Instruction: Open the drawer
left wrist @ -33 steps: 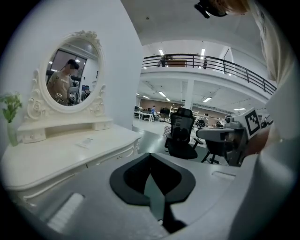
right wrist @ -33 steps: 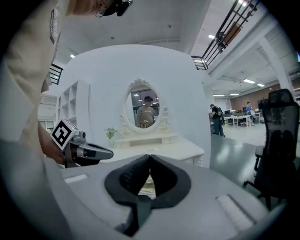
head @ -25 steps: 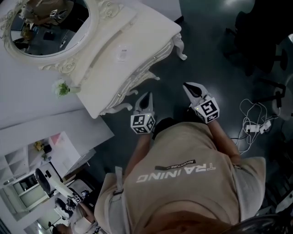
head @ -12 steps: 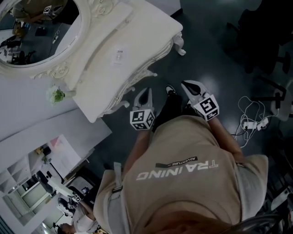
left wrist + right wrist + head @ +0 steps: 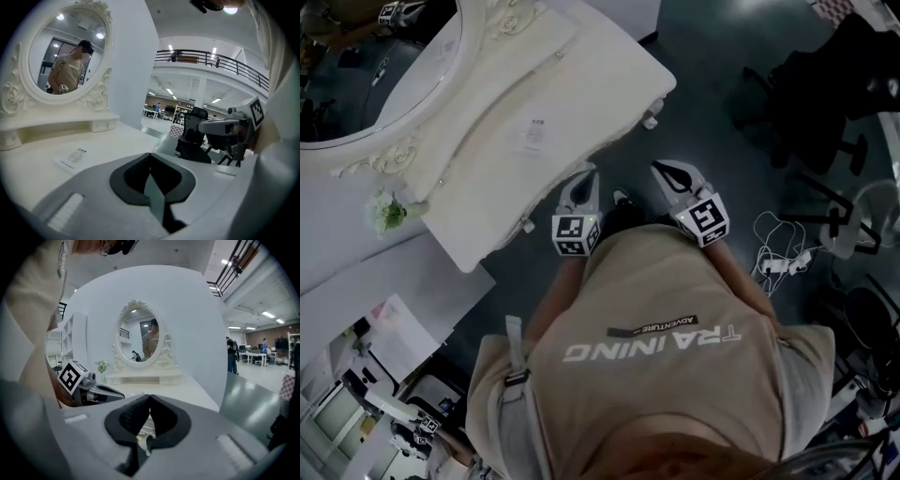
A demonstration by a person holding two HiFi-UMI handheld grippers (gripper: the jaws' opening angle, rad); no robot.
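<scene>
Tools are pressed together, empty: left tool (image 5: 584, 178), right tool (image 5: 666, 171), beside the table (image 5: 581, 84). Spread one to catch the drawer front; pull straight.

Here's the cream dressing table (image 5: 600, 84) on the dark floor (image 5: 712, 112), its oval carved-frame mirror (image 5: 375, 84) standing at the back, a small printed leaflet (image 5: 530, 139) lying flat on the bare top, and pale flowers (image 5: 386, 211) just beside the mirror's foot.

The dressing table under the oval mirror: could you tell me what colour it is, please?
The dressing table is cream white, clearest in the head view.
</scene>
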